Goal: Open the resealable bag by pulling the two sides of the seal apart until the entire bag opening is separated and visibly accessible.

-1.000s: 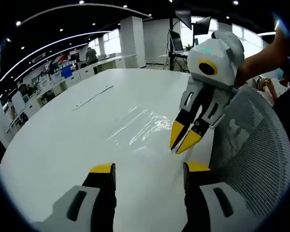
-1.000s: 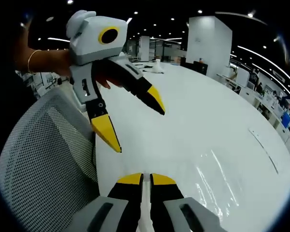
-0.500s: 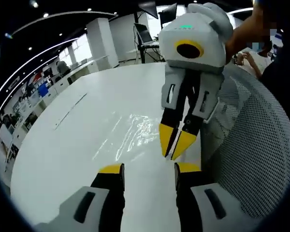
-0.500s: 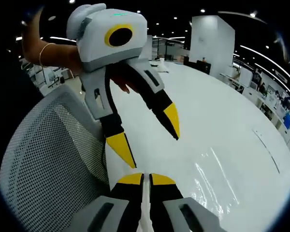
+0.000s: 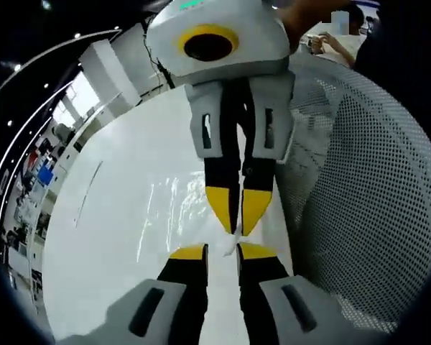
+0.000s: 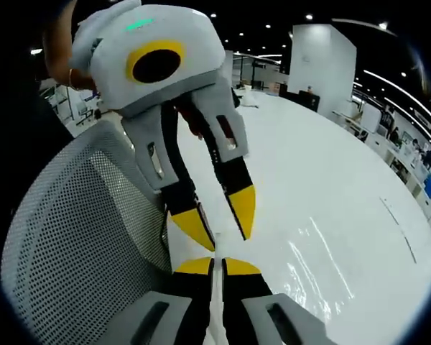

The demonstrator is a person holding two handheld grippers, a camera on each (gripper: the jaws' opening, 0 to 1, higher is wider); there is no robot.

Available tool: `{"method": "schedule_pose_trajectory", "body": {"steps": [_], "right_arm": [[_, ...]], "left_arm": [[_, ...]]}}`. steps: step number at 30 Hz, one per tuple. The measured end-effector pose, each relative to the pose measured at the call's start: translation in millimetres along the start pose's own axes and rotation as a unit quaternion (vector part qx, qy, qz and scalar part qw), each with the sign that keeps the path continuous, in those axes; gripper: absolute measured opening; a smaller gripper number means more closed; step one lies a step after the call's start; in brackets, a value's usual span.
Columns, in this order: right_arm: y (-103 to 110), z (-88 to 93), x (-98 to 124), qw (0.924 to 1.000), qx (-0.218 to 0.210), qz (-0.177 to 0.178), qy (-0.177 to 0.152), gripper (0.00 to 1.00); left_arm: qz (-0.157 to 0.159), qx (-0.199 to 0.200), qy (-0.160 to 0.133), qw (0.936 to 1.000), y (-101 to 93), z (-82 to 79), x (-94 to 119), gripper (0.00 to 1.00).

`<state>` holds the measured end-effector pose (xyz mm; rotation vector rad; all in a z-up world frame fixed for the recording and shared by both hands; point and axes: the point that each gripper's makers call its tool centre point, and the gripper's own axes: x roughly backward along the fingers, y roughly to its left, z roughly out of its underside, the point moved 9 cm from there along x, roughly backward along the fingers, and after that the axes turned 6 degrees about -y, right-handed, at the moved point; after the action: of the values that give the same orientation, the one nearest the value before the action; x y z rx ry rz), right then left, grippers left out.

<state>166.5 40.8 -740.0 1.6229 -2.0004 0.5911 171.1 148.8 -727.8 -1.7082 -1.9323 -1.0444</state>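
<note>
Two claws met nose to nose over one white counter (image 5: 115, 215). Left claw (image 5: 221, 251) held a little way open, tips on either side of a thin see-through edge of one clear bag (image 5: 179, 205). Right claw (image 6: 212, 266) pinched almost fully closed on that same edge, seen as a pale strip between its tips. Bag lay flat and shiny on the counter (image 6: 330, 208), beside the counter's near edge; bag (image 6: 312, 269) stretched away from both claws. One grey mesh chair back (image 5: 359, 187) pressed close along that edge, just beside both claws. Wide bare counter spread on the far side. One person's hand (image 6: 65, 43) gripped the left claw (image 6: 223, 223).
</note>
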Motion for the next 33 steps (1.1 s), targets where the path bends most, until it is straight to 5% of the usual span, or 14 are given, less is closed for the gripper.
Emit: {"method": "schedule_pose_trajectory", "body": {"steps": [5, 14, 20, 33], "right_arm": [[2, 1.5, -1, 1.0, 0.005, -0.005, 0.005, 0.0], [11, 2.0, -6, 0.9991, 0.037, 0.011, 0.017, 0.01], [15, -2.6, -7, 0.9961, 0.083, 0.018, 0.023, 0.0], [14, -4.5, -7, 0.9951, 0.09, 0.022, 0.035, 0.0]], "left_arm": [[0.025, -0.059, 0.007, 0.9979, -8.2, -1.4, -2, 0.01], [0.031, -0.083, -0.024, 0.9958, -10.7, -3.7, 1, 0.0], [0.037, -0.056, -0.019, 0.9976, -10.4, -4.7, 4, 0.0], [0.023, -0.044, -0.021, 0.9985, -11.0, -2.8, 8, 0.0]]}}
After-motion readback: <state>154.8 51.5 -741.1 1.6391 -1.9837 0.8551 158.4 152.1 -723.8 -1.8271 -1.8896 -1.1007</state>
